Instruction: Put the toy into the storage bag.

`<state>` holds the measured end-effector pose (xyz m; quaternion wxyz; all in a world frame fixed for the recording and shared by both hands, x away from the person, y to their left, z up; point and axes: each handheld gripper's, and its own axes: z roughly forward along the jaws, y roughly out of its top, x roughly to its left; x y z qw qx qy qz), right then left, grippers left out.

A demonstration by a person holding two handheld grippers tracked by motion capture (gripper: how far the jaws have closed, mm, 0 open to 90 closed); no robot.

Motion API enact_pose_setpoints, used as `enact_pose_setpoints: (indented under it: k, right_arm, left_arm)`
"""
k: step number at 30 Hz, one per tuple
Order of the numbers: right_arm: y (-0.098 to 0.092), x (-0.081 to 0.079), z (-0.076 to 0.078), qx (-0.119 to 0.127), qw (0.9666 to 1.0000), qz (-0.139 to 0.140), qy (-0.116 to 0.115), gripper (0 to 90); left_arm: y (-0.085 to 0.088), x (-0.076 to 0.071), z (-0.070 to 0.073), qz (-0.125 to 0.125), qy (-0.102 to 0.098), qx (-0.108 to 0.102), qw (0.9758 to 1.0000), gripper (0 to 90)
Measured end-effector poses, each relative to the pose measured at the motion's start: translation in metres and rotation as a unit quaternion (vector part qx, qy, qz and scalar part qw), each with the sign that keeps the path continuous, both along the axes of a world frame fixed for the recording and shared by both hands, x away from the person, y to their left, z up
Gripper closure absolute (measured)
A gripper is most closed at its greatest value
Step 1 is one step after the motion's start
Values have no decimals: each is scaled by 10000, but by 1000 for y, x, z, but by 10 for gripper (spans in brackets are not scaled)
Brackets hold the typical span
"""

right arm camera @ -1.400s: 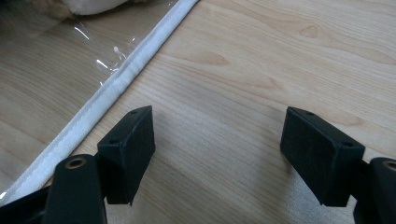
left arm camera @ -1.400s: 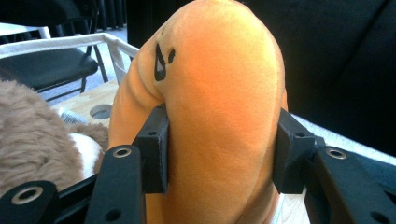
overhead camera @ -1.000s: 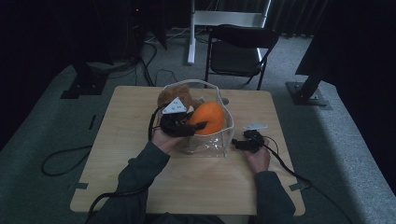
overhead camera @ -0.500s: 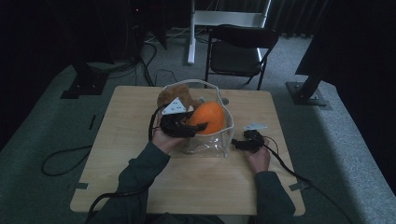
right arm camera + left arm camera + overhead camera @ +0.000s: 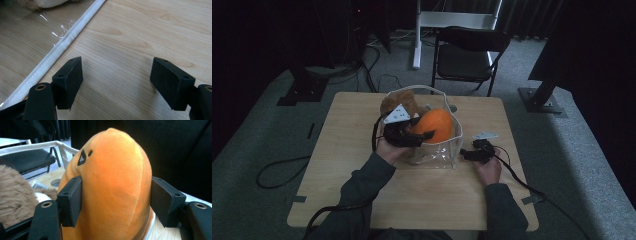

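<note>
High view: on the tabletop (image 5: 362,200) stands a clear bag (image 5: 439,157) with a white rim, holding a brown plush (image 5: 398,102) and an orange plush (image 5: 437,125). The left tongs (image 5: 418,138) reach over the bag's near-left rim to the orange plush, which sits in the bag's right half. The right tongs (image 5: 464,155) lie low on the tabletop, just beside the bag's right wall.

Left gripper view: the orange plush (image 5: 115,187) stands between the jaws, long axis upright, rounded tip up, its small black face marks toward the upper left. The left tongs (image 5: 116,202) have just been opening; one pad touches the plush, the other shows a thin gap, so the grip looks released. I judge the step to be letting go after placing it in the bag. Next, the tongs should back out without dragging it.

Right gripper view: the right tongs (image 5: 116,82) gape empty over bare wood beside the bag's rim (image 5: 62,42).
</note>
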<state>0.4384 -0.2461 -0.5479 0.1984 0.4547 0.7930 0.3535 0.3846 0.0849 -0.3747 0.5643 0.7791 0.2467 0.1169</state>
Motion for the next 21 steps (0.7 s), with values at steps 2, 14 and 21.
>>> enact_pose_setpoints:
  k: [2, 14, 21]
  right_arm:
    - [0, 0, 0, -1, 10000, 2, 0, 252]
    - [0, 0, 0, -6, 10000, 13, -14, 252]
    - [0, 0, 0, -7, 10000, 16, -14, 252]
  left_arm:
    - [1, 1, 0, -20, 14, -130, 9999, 323]
    - [3, 1, 1, -56, 37, 214, 9997, 628]
    - [7, -1, 3, 1, -15, 144, 9999, 644]
